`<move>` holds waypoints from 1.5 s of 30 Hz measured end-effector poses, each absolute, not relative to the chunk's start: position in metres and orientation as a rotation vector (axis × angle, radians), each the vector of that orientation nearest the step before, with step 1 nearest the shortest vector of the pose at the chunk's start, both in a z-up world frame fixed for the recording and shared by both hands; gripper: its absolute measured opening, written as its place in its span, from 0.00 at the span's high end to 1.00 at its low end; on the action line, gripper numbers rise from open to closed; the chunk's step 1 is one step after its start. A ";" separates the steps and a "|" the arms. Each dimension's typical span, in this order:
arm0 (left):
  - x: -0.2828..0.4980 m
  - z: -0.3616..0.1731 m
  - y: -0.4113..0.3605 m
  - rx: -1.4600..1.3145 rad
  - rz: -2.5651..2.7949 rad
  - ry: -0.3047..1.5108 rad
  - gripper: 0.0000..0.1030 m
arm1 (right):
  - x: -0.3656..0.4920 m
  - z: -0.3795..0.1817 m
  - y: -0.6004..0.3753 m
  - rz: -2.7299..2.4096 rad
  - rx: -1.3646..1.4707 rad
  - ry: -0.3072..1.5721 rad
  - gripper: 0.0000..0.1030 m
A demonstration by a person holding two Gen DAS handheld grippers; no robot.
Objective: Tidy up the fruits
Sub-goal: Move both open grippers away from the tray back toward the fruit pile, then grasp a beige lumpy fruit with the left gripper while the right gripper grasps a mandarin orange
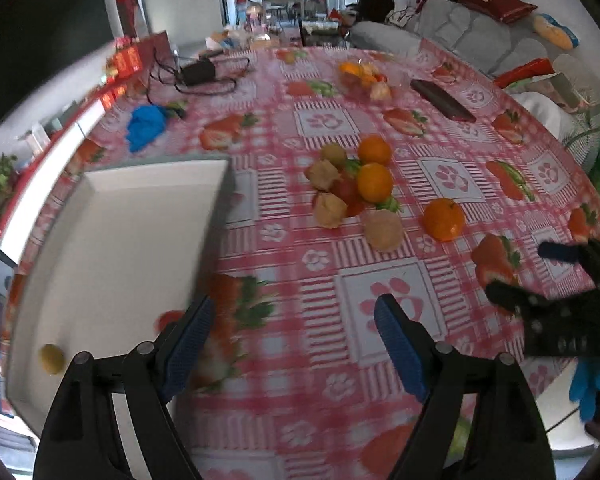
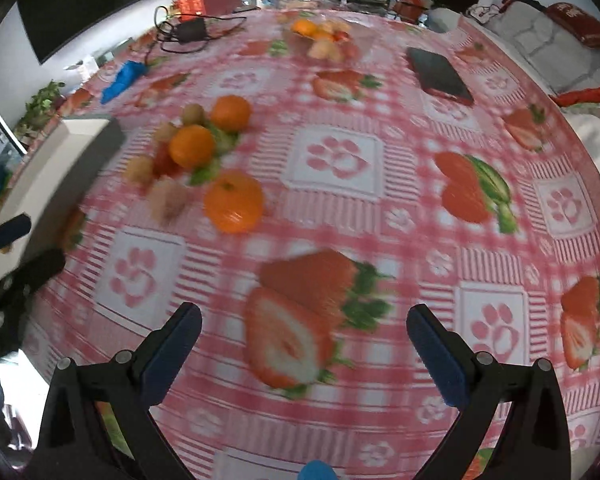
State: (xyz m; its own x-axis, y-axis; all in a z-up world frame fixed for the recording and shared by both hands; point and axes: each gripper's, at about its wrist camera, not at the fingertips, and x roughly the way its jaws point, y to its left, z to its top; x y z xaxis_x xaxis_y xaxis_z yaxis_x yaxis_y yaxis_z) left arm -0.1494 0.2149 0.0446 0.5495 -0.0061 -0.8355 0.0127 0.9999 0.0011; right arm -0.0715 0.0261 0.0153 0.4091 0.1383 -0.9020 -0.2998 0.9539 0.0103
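A pile of fruit lies mid-table: three oranges, the nearest one [image 1: 444,219] [image 2: 233,201] apart from the rest, several tan lychee-like fruits [image 1: 330,210] [image 2: 168,200], a red fruit [image 1: 348,192] and a small greenish one [image 1: 333,154] [image 2: 192,114]. A white tray [image 1: 148,216] [image 2: 52,168] stands to the left and holds one small yellow-green fruit [image 1: 52,359]. My left gripper [image 1: 294,322] is open and empty beside the tray's near corner. My right gripper [image 2: 304,330] is open and empty over the tablecloth, short of the oranges; it also shows in the left wrist view [image 1: 540,276].
A clear bowl of fruit [image 1: 364,76] [image 2: 324,38] stands at the far side. A black phone [image 1: 442,100] [image 2: 440,74], a blue cloth [image 1: 146,126] [image 2: 122,80] and a charger with cables [image 1: 198,72] lie on the pink strawberry-print tablecloth [image 1: 380,300].
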 end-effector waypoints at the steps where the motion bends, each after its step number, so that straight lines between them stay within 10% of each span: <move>1: -0.146 0.041 0.212 0.006 -0.008 0.992 0.18 | -0.073 0.013 0.022 0.273 -0.166 1.117 0.00; 21: -0.079 0.007 0.208 -0.031 0.037 1.068 0.24 | -0.081 -0.004 0.018 0.289 -0.170 1.034 0.00; 34: -0.066 0.010 0.203 -0.013 0.019 1.045 0.74 | -0.083 -0.005 0.017 0.291 -0.171 1.023 0.00; 45: -0.102 0.010 0.213 -0.029 0.024 1.018 0.76 | -0.060 -0.004 0.041 0.321 -0.202 1.086 0.00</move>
